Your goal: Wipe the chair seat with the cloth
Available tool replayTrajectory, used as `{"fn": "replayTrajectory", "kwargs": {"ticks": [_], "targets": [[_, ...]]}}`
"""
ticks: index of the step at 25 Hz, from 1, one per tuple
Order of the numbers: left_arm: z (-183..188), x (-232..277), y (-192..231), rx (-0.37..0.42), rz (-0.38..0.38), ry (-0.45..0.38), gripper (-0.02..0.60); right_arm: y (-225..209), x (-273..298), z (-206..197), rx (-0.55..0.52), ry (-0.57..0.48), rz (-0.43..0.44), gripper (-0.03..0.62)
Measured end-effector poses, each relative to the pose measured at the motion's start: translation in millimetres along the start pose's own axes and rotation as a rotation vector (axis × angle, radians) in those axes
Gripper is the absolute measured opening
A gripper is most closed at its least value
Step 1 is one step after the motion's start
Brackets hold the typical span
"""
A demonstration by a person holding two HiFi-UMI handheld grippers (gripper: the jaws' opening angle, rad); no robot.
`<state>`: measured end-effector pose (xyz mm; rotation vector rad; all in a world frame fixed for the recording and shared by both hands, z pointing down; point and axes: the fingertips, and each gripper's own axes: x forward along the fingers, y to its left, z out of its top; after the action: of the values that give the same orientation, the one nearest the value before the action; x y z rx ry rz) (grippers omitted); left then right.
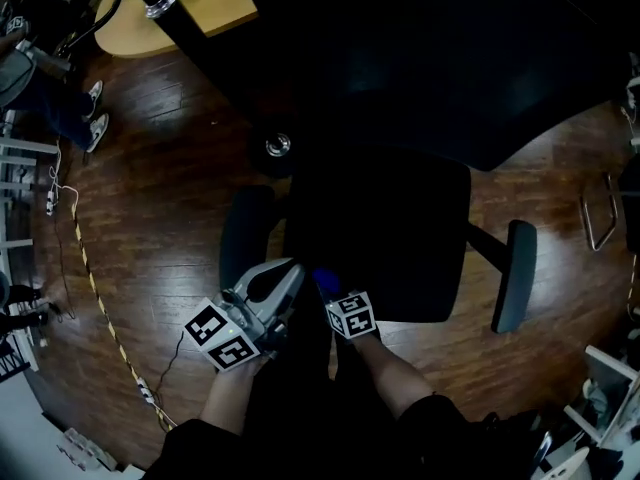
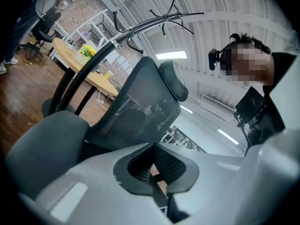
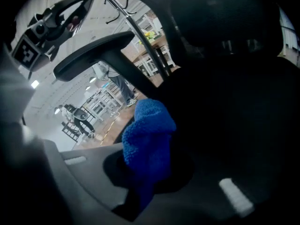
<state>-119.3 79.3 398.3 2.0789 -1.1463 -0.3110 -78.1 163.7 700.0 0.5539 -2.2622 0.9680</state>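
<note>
Down at the near edge of the chair seat (image 1: 385,228), the right gripper (image 1: 333,298) had its jaws clamped on the blue cloth (image 3: 147,135). Just beside it, the left gripper (image 1: 280,280) had its jaws together, empty.

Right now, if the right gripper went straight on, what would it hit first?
Probably the seat: the right gripper, shut on the cloth, points low across it toward the backrest. Depth is unclear in the dark.
</note>
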Motion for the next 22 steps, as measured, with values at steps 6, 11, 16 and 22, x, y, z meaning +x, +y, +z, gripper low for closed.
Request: {"fn": "replayTrajectory", "kwargs": {"ticks": [6, 11, 16, 22], "targets": [[-14, 54, -18, 0.024, -0.124, 0.109, -0.009, -106, -78, -23, 0.174, -0.1, -0.256, 0.034], [-29, 92, -28, 0.023, -0.196, 0.177, -0.009, -172, -148, -40, 0.34, -0.178, -0.425, 0.034], [-44, 119, -51, 0.03, -0.249, 0.229, -0.009, -221, -220, -57, 0.378, -0.244, -0.57, 0.034], [-51, 127, -50, 0.023, -0.24, 0.235, -0.009, -235, -234, -67, 0.426, -0.251, -0.605, 0.034]]}}
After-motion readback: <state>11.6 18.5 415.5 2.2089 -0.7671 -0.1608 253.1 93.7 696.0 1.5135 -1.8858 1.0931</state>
